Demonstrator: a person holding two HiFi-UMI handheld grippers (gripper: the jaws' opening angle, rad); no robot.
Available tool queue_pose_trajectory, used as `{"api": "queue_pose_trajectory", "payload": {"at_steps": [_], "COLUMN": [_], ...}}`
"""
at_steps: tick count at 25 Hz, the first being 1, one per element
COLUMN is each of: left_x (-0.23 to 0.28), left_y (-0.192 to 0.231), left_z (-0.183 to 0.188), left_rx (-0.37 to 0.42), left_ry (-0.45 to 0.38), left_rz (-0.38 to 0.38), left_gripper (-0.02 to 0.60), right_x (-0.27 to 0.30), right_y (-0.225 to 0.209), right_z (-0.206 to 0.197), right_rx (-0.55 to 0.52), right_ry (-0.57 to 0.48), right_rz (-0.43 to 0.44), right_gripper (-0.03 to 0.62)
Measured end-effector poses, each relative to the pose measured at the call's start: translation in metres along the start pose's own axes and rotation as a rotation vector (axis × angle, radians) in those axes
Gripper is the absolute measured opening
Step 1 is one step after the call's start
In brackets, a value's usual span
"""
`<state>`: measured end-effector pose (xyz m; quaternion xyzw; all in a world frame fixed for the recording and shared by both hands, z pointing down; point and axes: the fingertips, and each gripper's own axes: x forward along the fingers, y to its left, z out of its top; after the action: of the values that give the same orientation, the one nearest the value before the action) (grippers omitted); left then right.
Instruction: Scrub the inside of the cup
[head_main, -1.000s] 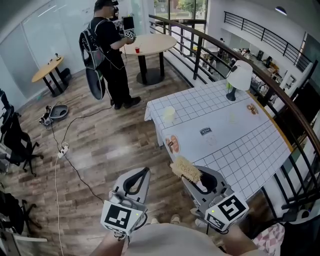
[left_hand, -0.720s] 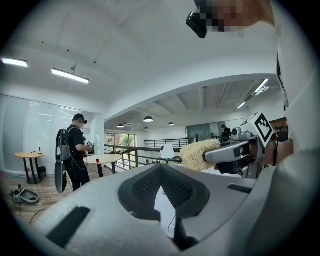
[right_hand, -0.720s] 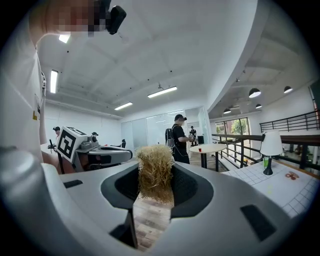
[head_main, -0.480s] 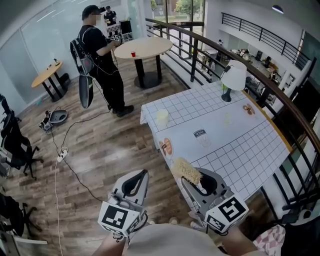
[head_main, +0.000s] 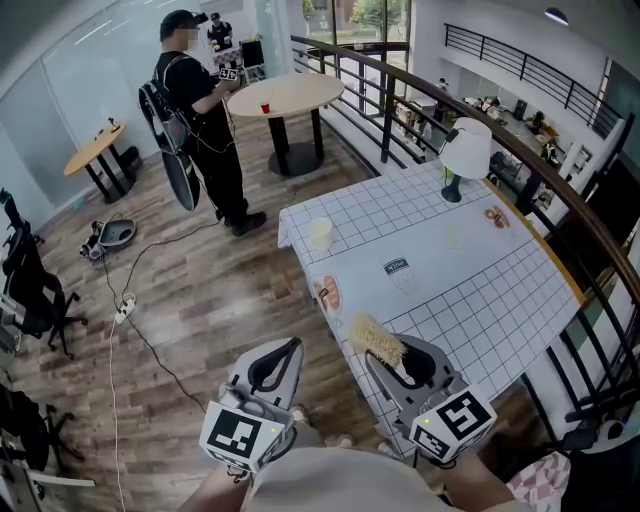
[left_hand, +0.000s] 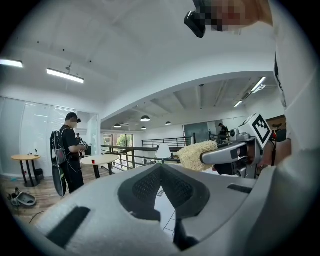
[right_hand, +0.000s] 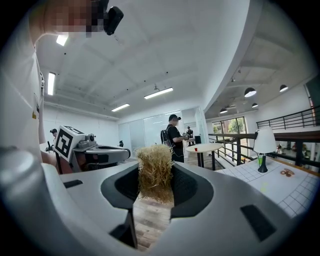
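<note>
Clamping a shaggy straw-coloured scrubber are the jaws of the right gripper; those of the left gripper are clenched, empty. Only the head view shows the pale cup, upright at the far-left corner of the checked surface.

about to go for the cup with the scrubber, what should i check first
1. Scrubber gripped: ok. The straw-coloured scrubber sits clamped between the right gripper fingers.
2. Left gripper free: ok. Nothing is held in the left gripper.
3. Left fingers open for the cup: not ok. They are closed together.
4. Cup located: ok. The pale cup stands upright near a corner of the table.
5. Cup within reach: not ok. It stands well beyond both grippers.
6. Cup's inside: cannot tell, too small to see.
</note>
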<state>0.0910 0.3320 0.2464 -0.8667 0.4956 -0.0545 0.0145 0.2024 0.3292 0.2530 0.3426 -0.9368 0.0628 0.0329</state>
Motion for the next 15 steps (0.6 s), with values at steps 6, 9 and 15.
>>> {"api": "queue_pose_trajectory", "payload": {"at_steps": [6, 9, 15], "left_x": [0.011, 0.015, 0.041], "left_y": [0.001, 0.007, 0.037], "left_z": [-0.003, -0.008, -0.014], "left_rx": [0.011, -0.001, 0.0], "left_ry": [-0.001, 0.001, -0.016], "left_rz": [-0.008, -0.01, -0.029], "left_gripper": [0.014, 0.014, 0.014], "right_x": [0.006, 0.014, 0.043], "right_y": [-0.013, -0.016, -0.024], "right_z": [-0.007, -0.008, -0.008], "right_rx": [0.002, -0.006, -0.049], "right_ry": [0.001, 0.008, 0.042], "right_rz": [-0.008, -0.01, -0.002], "right_gripper": [0.143, 0.143, 0.143]}}
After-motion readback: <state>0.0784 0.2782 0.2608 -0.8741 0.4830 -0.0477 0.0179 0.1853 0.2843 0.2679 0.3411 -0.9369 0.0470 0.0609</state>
